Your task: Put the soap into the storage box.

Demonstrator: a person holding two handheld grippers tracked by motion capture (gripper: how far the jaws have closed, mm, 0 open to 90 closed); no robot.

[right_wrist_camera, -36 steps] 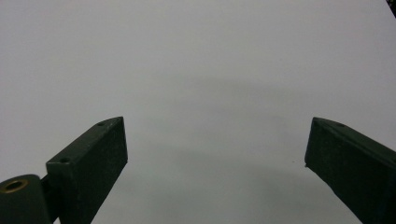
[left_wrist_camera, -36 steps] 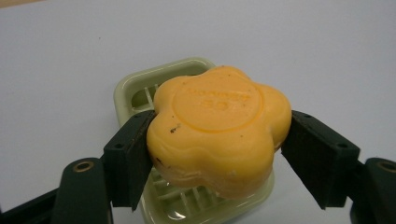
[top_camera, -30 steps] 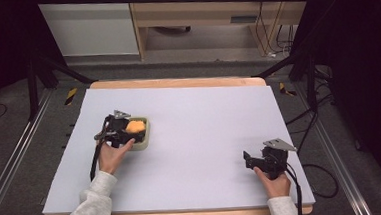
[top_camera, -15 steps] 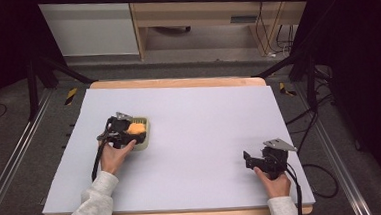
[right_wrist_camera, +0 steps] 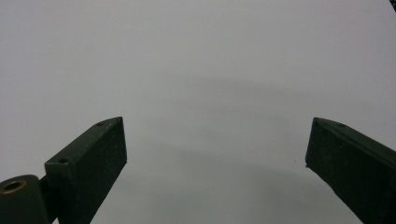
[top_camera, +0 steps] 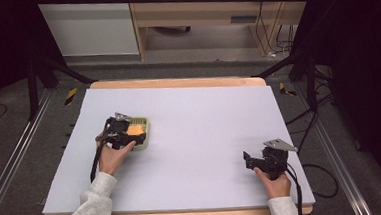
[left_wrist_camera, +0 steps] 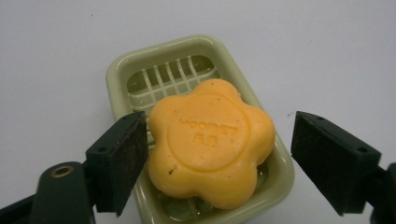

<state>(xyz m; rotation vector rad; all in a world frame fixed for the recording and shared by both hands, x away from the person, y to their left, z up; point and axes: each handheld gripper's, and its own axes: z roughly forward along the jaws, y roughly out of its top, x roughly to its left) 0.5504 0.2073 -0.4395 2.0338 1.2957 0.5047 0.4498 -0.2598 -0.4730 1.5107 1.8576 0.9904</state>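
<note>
- Soap (left_wrist_camera: 212, 142): waxy, matt w/ slight sheen, smooth top w/ embossed letters; a few small dark specks.
- Dish (left_wrist_camera: 116, 70): pale green, glossy, looks like glazed ceramic or hard plastic – can't tell which; slatted grid inside, highlights on rim.
- Left hand-held gripper (left_wrist_camera: 219, 154): black matt plastic jaws; inner pads look fine-grained, rough; brass-coloured metal bush near the base.
- Right hand-held gripper (right_wrist_camera: 217, 168): same matt black jaws, grainy pad faces, brass-coloured bush.
- Counter (top_camera: 204, 116): top sheet pale, matt, smooth, no glare; light wood edge at far & near sides.
- Sleeve (top_camera: 92, 211): light grey soft knit cloth, matt.
- Plate (top_camera: 279, 145) on right hand-held gripper: grey, flat, dull finish.
</note>
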